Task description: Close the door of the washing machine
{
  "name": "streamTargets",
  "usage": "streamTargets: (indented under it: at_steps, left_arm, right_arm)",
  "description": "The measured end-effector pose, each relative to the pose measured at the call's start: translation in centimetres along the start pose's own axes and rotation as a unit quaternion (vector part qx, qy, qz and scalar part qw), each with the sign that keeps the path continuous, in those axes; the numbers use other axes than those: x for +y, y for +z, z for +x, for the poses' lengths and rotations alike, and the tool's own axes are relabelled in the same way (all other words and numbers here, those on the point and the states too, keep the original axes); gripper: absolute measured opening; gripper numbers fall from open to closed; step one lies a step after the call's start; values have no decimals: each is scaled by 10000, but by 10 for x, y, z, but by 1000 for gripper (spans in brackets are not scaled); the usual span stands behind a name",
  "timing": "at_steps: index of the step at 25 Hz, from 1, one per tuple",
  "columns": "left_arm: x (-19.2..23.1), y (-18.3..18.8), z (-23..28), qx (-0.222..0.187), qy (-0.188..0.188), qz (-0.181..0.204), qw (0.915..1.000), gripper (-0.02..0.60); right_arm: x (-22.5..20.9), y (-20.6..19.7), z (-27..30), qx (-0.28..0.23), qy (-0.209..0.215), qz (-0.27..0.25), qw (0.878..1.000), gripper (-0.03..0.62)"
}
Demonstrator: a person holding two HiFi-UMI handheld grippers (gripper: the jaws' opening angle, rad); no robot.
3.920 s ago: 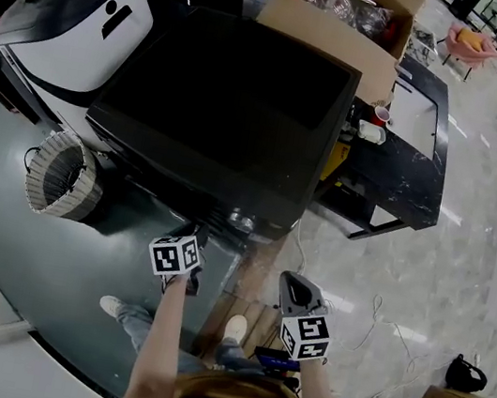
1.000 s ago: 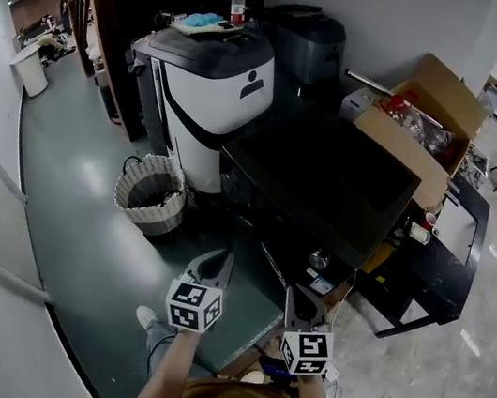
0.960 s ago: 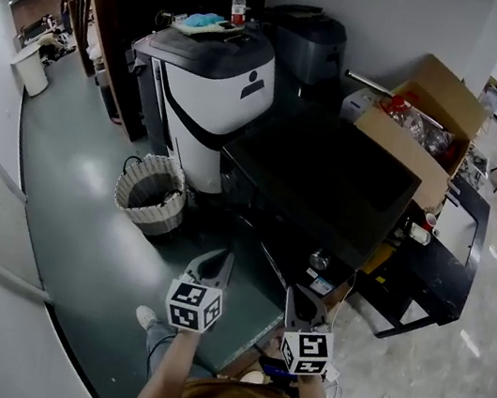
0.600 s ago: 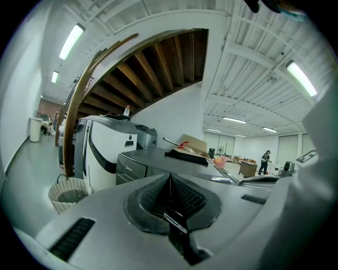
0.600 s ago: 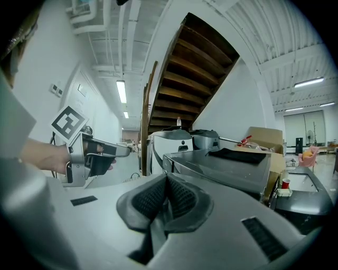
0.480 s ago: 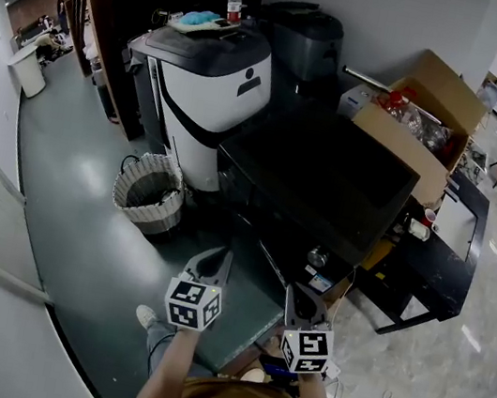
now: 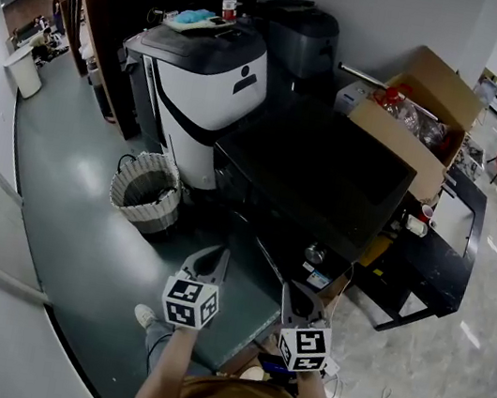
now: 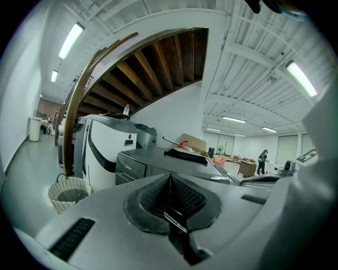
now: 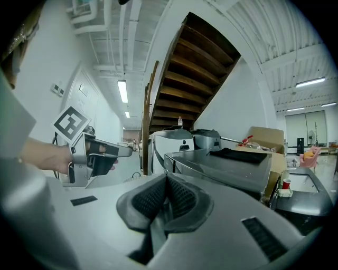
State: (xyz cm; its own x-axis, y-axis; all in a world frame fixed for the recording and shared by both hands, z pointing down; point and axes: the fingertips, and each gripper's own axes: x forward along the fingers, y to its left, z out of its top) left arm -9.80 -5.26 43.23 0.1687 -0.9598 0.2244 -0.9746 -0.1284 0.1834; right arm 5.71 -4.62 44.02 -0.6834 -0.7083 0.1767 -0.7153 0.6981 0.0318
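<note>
I see a smooth dark boxy washing machine (image 7: 315, 172) mid-frame, a pale woven basket (image 7: 146, 215) left, on glossy grey floor (image 7: 64, 218).

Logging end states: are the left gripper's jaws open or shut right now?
Shut. In its own view the ribbed pads of the left gripper meet along one line, with nothing between them.

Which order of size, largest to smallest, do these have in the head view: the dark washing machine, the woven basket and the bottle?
1. dark washing machine
2. woven basket
3. bottle; it stands farther from the camera, which shrinks it somewhat.
</note>
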Motion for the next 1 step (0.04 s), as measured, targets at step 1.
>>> streamTargets:
  at_steps: [1]
  left_arm:
    - [0, 0, 0, -3, 5, -3, 10000, 32]
  right_arm:
    - [0, 0, 0, -3, 0, 0, 10000, 12]
